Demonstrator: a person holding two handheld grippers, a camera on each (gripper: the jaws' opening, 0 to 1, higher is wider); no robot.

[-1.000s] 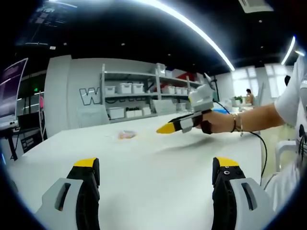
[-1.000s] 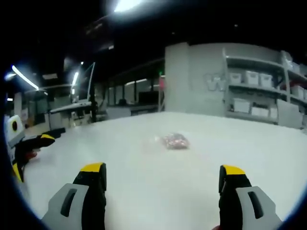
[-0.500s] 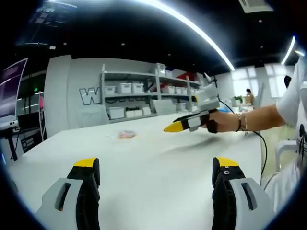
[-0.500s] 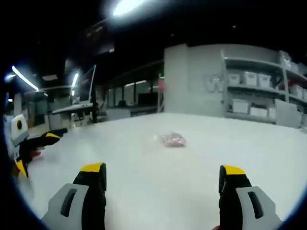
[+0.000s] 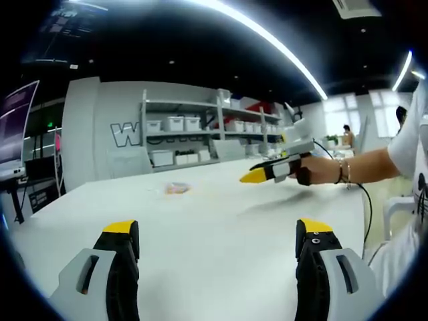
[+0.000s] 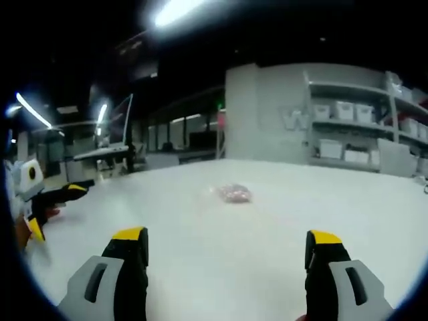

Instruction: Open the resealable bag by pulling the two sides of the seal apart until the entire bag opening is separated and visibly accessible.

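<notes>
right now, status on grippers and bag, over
Left gripper open, right gripper open, both above the table, holding nothing. Bag flat on the table ahead, untouched, seal state too small to tell. Nothing between grippers and bag.

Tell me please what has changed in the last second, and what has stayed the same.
In the left gripper view, the right gripper has drifted rightward and a little lower, its tip now farther from the bag. Nothing was taken hold of or let go. The bag stays flat and sealed on the white table, and the left gripper stays open over the table; the right gripper's own jaws stand apart too.
</notes>
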